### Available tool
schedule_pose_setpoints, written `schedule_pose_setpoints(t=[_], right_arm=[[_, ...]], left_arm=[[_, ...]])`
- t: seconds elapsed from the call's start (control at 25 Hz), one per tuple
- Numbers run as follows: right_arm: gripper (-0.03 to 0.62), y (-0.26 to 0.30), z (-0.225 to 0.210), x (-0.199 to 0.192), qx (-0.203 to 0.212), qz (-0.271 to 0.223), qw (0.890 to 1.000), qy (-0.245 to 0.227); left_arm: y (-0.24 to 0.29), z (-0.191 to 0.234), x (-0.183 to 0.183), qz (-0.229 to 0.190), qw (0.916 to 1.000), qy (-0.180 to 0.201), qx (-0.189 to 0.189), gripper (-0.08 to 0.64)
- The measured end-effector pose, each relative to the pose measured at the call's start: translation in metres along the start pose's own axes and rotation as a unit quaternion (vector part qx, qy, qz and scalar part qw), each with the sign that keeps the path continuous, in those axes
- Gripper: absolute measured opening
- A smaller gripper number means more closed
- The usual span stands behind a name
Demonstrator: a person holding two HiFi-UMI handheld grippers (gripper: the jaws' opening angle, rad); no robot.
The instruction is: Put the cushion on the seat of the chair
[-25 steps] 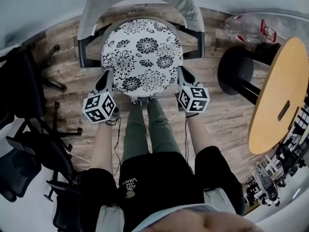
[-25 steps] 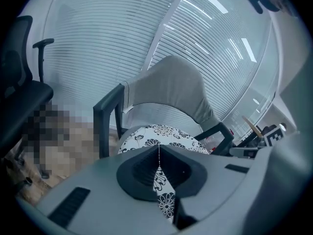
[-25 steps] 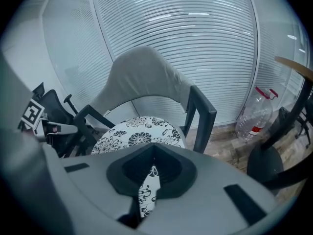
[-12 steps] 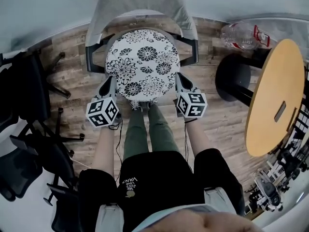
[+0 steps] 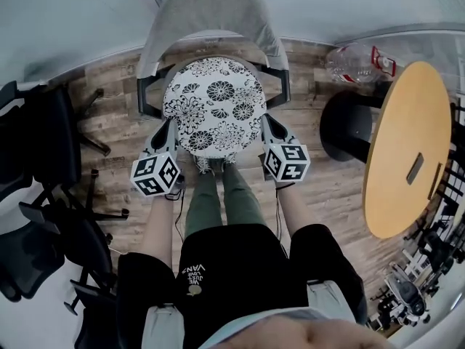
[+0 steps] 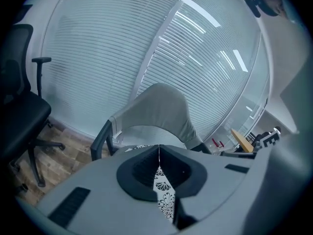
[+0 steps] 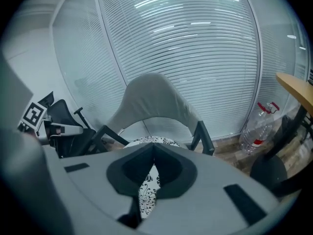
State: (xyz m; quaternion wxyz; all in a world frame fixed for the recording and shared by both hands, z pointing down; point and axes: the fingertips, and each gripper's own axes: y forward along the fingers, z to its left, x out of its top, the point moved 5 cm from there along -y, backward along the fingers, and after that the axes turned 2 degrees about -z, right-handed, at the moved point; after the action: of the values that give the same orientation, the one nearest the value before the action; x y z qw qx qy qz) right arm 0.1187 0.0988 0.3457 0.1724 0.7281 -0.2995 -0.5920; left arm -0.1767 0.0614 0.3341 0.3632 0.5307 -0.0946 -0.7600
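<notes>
A round white cushion (image 5: 214,106) with black flower print hangs level in front of a grey chair (image 5: 209,17) with black armrests, partly over its seat. My left gripper (image 5: 168,128) is shut on the cushion's left near edge, and my right gripper (image 5: 264,124) is shut on its right near edge. In the left gripper view the flowered fabric (image 6: 164,195) is pinched between the closed jaws, with the chair back (image 6: 159,112) behind. The right gripper view shows the same print (image 7: 146,192) caught between its jaws and the chair (image 7: 152,104) ahead.
A round wooden table (image 5: 403,147) on a black base stands to the right, with a large clear water bottle (image 5: 356,60) on the floor behind it. Black office chairs (image 5: 36,166) crowd the left side. The person's legs (image 5: 218,202) stand right below the cushion.
Both grippers have lifted the cushion together, and it now sits higher and further over the chair's seat. Neither grip has altered.
</notes>
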Motion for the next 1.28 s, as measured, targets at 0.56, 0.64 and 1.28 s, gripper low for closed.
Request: schedule_pose_setpoints(t=[0.56,0.64,1.28], right_arm=[[0.018,-0.051,0.018,0.061,0.013,-0.064,0.998,0.003],[0.018,-0.057,0.019,0.067,0.013,-0.070,0.997,0.003],[0.018,-0.112,0.041,0.113,0.037,-0.124,0.991,-0.032]], left_arm=[[-0.040,-0.035,0.059,-0.051,0.9984,0.018,-0.018,0.014],[-0.046,-0.040,0.064,-0.057,0.9980,0.017,-0.020,0.014],[-0.099,-0.086,0.110,-0.117,0.9897,0.066,-0.050,0.014]])
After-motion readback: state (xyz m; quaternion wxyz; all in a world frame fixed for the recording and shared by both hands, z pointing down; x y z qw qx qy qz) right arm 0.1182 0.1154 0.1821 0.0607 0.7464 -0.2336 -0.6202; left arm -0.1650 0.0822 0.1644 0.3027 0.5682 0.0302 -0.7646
